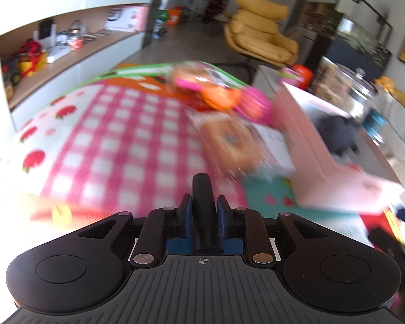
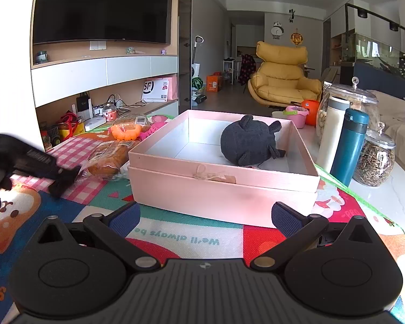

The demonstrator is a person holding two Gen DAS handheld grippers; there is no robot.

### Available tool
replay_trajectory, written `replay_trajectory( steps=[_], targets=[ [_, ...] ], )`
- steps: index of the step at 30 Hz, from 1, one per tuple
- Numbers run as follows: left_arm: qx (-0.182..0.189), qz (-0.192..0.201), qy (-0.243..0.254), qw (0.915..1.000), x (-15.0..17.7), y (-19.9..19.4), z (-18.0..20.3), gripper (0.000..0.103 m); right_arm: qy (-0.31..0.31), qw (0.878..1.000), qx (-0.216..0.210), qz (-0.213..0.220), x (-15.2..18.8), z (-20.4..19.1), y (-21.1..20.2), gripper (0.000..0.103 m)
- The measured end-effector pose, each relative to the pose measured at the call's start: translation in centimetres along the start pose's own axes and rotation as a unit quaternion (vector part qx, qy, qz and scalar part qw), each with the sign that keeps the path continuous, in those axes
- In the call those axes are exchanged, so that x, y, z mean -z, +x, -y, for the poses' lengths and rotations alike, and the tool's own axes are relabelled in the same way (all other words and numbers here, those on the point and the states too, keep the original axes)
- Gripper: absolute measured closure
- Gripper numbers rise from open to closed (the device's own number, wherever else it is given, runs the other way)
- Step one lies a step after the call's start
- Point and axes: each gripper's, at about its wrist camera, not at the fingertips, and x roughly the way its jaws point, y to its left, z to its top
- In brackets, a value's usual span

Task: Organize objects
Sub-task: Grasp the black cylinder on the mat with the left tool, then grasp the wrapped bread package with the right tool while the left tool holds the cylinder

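Note:
My left gripper is shut on a black cylindrical object that sticks forward between the blue pads, above the pink checked mat. The view is blurred. A wrapped bread loaf lies just ahead, beside the pink box. In the right wrist view the open pink box holds a black plush toy. My right gripper is open and empty, just in front of the box's near wall. The left gripper shows at the left, near the bread loaf.
An orange toy and pink items lie behind the bread. A teal bottle, a white bottle and glass jars stand right of the box. A colourful mat covers the table.

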Motion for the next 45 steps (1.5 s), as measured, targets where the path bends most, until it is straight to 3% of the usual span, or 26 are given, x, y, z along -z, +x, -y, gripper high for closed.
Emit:
replay_trajectory(
  steps=[6,10,13,17,22,27,32,33,34,37,45],
  targets=[
    [0.054,-0.016,0.078,0.9953,3.5,-1.8,4.4,0.080,0.014,1.000,-0.002,-0.005,0.0,0.5,0.1,0.000],
    [0.033,-0.009,0.128,0.9912,4.7,-1.9,6.3,0.077,0.018,1.000,-0.001,-0.005,0.0,0.6,0.1,0.000],
    [0.021,-0.008,0.138,0.9901,5.0,-2.0,6.7,0.077,0.013,1.000,0.002,-0.005,-0.3,0.4,0.0,0.000],
    [0.037,-0.025,0.152,0.9874,5.1,-2.6,7.0,0.078,-0.020,0.999,-0.047,-0.010,-3.3,-1.5,0.1,0.000],
    [0.067,-0.039,0.168,0.9828,6.4,-3.9,6.9,0.080,-0.101,0.988,-0.113,-0.025,-8.5,-6.7,2.8,0.000],
    [0.083,-0.041,0.141,0.9857,6.3,-4.0,5.9,0.080,-0.176,0.970,-0.145,-0.086,-10.3,-12.6,8.5,0.000],
    [0.093,-0.039,0.134,0.9858,6.4,-4.0,5.6,0.080,-0.207,0.956,-0.132,-0.159,-8.8,-15.6,13.4,0.001],
    [0.094,-0.039,0.134,0.9858,6.4,-3.9,5.5,0.080,-0.212,0.953,-0.129,-0.172,-8.4,-15.9,13.9,0.008],
    [0.094,-0.038,0.134,0.9857,6.4,-3.9,5.6,0.080,-0.217,0.950,-0.127,-0.184,-8.1,-16.1,14.2,0.021],
    [0.092,-0.036,0.136,0.9857,6.5,-3.9,5.6,0.080,-0.233,0.949,-0.116,-0.176,-7.4,-16.2,13.0,0.044],
    [0.081,-0.029,0.140,0.9864,6.7,-3.9,6.1,0.080,-0.200,0.966,-0.123,-0.107,-8.7,-11.9,4.2,0.046]
  ],
)
